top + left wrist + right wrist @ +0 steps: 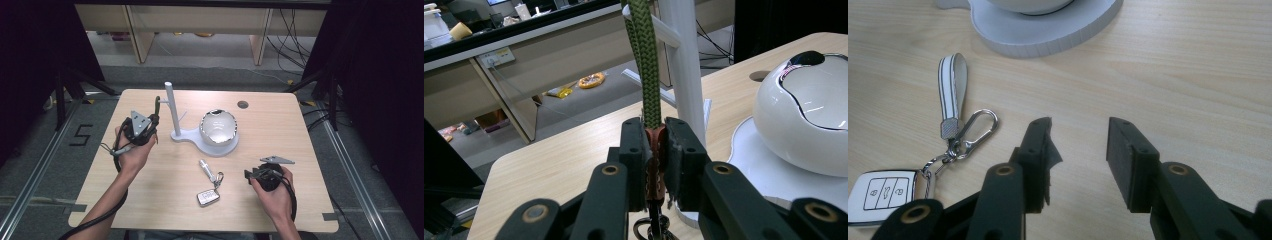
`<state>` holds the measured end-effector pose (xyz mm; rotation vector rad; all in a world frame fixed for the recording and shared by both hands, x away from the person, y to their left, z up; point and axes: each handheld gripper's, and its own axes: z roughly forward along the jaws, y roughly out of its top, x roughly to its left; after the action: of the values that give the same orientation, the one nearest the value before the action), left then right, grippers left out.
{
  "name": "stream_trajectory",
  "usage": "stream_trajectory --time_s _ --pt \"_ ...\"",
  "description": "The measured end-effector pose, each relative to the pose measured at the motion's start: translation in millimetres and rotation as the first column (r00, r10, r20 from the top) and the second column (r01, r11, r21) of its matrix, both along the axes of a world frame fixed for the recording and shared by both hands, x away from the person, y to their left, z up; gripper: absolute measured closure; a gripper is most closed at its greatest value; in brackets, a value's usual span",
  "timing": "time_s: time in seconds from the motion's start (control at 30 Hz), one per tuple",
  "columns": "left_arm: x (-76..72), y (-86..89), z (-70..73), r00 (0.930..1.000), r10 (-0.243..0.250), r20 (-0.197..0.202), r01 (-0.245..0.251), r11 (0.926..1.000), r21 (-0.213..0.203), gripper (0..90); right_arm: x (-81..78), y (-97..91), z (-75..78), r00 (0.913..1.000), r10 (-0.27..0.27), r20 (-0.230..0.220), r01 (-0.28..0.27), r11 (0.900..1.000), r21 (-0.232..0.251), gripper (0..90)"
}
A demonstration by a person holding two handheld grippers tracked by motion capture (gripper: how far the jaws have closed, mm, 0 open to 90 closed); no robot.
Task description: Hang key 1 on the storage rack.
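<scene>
Olive-green braided lanyard (646,65) held upright beside white post of stand (685,75), brown leather collar (655,150) at its lower end pinched between jaws of left hand-held gripper (655,145), metal ring dangling beneath. In high view, lanyard (157,107) rises just left of post (171,107), near counter's left-centre. Whether loop touches post cannot be told. Post stands vertical on flat white base shared with glossy white bowl (218,127); short peg juts from post near lanyard's upper part.

Left gripper (655,150) clamped, right gripper (1080,150) agape
</scene>
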<state>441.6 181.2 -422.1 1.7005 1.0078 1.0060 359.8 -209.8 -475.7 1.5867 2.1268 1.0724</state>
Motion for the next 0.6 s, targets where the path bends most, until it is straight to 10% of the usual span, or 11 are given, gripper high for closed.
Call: stream_trajectory --time_s 0.6 --pt "-1.1 -6.7 -1.3 0.9998 0.008 0.019 -0.009 0.9984 0.057 78.1 0.7 1.0 -1.0 1.0 -0.006 0.003 0.006 1.0 -0.002 62.4"
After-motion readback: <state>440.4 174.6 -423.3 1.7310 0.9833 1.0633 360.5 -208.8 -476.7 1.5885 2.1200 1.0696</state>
